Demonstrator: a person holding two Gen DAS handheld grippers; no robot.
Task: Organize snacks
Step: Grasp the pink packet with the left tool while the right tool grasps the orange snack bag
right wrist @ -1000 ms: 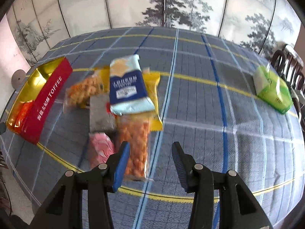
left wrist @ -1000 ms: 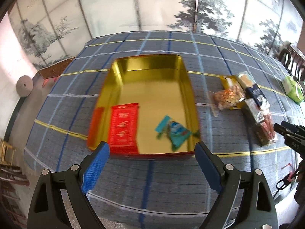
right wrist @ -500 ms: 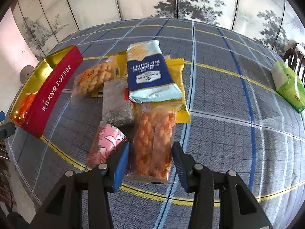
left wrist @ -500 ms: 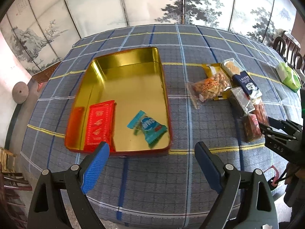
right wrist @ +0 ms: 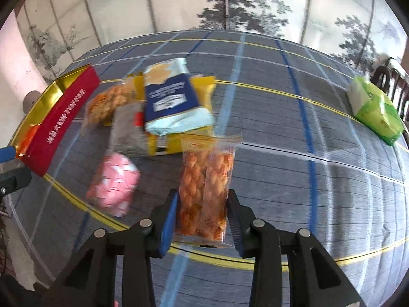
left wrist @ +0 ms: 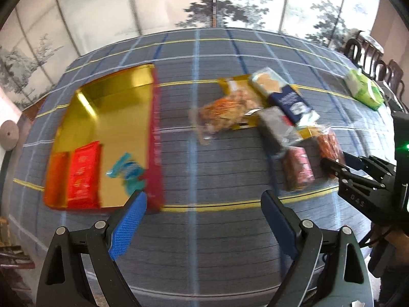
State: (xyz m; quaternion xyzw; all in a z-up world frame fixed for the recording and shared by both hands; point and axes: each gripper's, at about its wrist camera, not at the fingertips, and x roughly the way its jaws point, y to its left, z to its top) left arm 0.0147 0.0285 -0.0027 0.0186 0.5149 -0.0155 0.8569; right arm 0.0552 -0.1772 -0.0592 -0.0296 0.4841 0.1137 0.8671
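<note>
1. The right hand-held gripper (right wrist: 202, 217) has just been closing, and its blue pads now clamp the near end of a clear packet of orange twists (right wrist: 205, 186).
2. That packet lies near the table's (right wrist: 294, 140) front edge, beside a pink packet (right wrist: 113, 184).
3. The left hand-held gripper (left wrist: 204, 220) stands wide apart over bare cloth, holding nothing.
4. The gold tin (left wrist: 112, 117) sits toward the table's left edge, with a red packet (left wrist: 83, 174) inside.
</note>
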